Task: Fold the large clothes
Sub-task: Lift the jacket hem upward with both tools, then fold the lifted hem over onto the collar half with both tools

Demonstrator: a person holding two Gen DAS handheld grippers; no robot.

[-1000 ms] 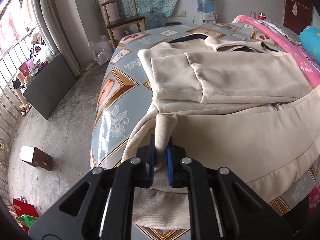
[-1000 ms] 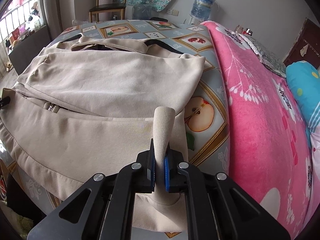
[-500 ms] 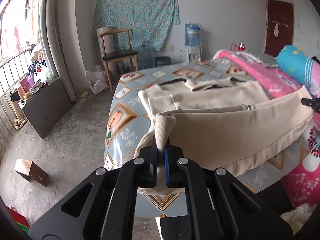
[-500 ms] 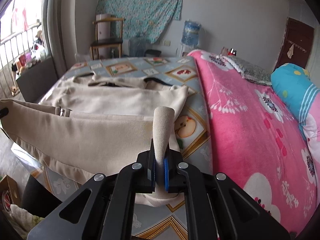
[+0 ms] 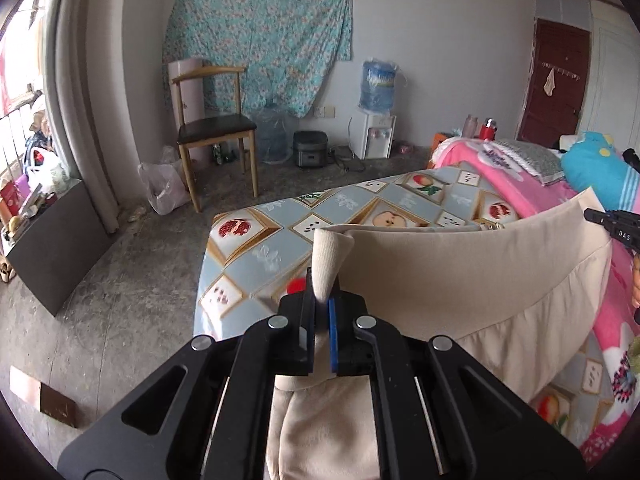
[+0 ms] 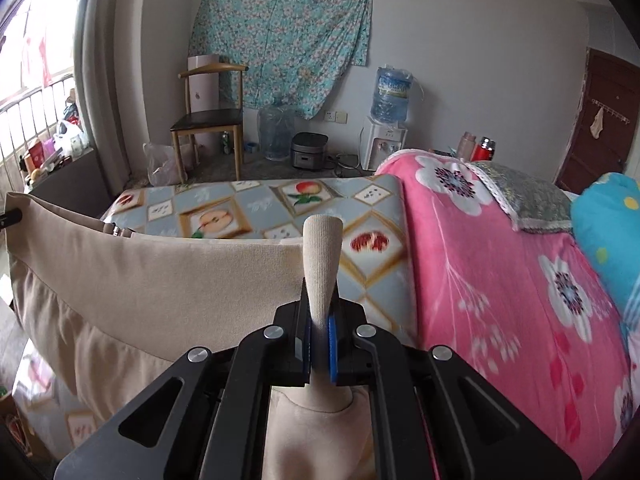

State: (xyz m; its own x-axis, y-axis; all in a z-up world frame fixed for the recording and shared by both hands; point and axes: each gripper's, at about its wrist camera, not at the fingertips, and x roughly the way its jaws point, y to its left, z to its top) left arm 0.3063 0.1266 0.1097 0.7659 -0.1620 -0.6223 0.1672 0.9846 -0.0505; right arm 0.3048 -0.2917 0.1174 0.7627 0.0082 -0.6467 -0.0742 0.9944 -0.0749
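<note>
A large beige jacket [image 5: 472, 276] hangs lifted above the bed, its ribbed hem stretched taut between my two grippers. My left gripper [image 5: 320, 312] is shut on the hem's left corner. My right gripper [image 6: 319, 324] is shut on the hem's right corner; its tip also shows at the right edge of the left wrist view [image 5: 612, 222]. In the right wrist view the jacket [image 6: 160, 280] spans left toward the left gripper. The jacket's zipper pull [image 6: 116, 231] peeks over the raised edge. The rest of the jacket is hidden behind the raised panel.
The bed has a grey fruit-patterned sheet [image 5: 256, 256] and a pink floral blanket [image 6: 500, 280] on the right with a blue pillow [image 6: 608, 232]. A wooden chair [image 5: 212, 128], water dispenser [image 5: 376, 120], water jug [image 6: 276, 128] and rice cooker stand by the far wall. A box [image 5: 44, 396] lies on the floor.
Both grippers have risen and tilted up, lifting the jacket's hem off the bed into a raised upright panel that hides the rest of the jacket. Both stay shut on the hem.
</note>
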